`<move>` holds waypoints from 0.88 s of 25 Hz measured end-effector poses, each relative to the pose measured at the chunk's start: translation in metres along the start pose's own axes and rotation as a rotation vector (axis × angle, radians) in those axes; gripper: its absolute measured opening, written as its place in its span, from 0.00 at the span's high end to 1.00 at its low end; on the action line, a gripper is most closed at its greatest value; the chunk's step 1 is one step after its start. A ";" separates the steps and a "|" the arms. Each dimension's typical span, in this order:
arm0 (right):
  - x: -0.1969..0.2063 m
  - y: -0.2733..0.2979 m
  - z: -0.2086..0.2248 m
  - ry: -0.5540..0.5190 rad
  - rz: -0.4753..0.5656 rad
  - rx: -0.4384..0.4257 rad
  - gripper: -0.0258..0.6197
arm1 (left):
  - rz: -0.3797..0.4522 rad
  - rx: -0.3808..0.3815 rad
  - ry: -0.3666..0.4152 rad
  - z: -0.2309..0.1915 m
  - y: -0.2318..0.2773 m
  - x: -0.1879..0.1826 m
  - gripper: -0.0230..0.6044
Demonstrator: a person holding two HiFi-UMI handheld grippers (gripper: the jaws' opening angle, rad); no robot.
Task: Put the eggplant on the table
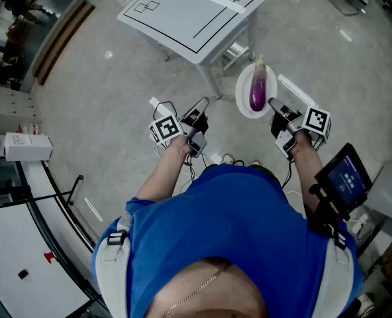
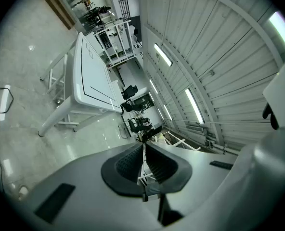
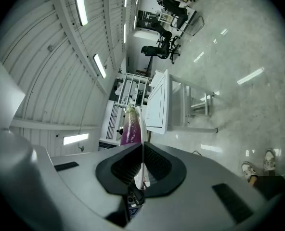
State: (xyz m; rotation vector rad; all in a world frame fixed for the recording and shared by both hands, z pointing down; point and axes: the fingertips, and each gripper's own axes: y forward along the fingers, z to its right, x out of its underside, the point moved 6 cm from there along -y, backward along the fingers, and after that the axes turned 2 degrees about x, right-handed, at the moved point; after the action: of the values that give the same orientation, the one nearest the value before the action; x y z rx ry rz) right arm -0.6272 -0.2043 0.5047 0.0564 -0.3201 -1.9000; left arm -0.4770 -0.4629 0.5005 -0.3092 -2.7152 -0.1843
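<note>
Foreground: blue shirt (image 1: 216,217) of the person carrying my tools.
Left gripper (image 1: 203,103): jaws pressed together, nothing between them.
Right gripper (image 1: 273,103): clamped on the rim of the round white plate (image 1: 241,97).
Task object: glossy purple eggplant (image 1: 257,90) lies on that plate, held over the floor near the white line-marked table (image 1: 183,12).
Progress: I judge the carry under way; reaching the tabletop and setting down are left.
View contrast: only the head view shows the plate-to-table gap; only the right gripper view shows the rim pinched edge-on.

Both forearms reach forward; left tool (image 1: 203,103) jaws pressed together, right tool (image 1: 273,103) apparently clamped on a plate (image 1: 242,100) rim.
</note>
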 end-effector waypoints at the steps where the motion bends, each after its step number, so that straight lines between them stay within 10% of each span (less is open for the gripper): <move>1: -0.002 0.001 -0.002 -0.005 0.000 -0.004 0.94 | 0.006 0.016 -0.015 0.001 0.003 -0.001 0.92; 22: -0.001 0.008 -0.023 0.006 0.119 -0.017 0.94 | -0.121 0.050 0.025 -0.009 0.023 -0.031 0.95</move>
State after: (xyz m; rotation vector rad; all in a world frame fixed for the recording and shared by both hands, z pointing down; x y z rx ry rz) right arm -0.6152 -0.2100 0.4848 0.0308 -0.2970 -1.7840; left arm -0.4404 -0.4485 0.4983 -0.1269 -2.7108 -0.1529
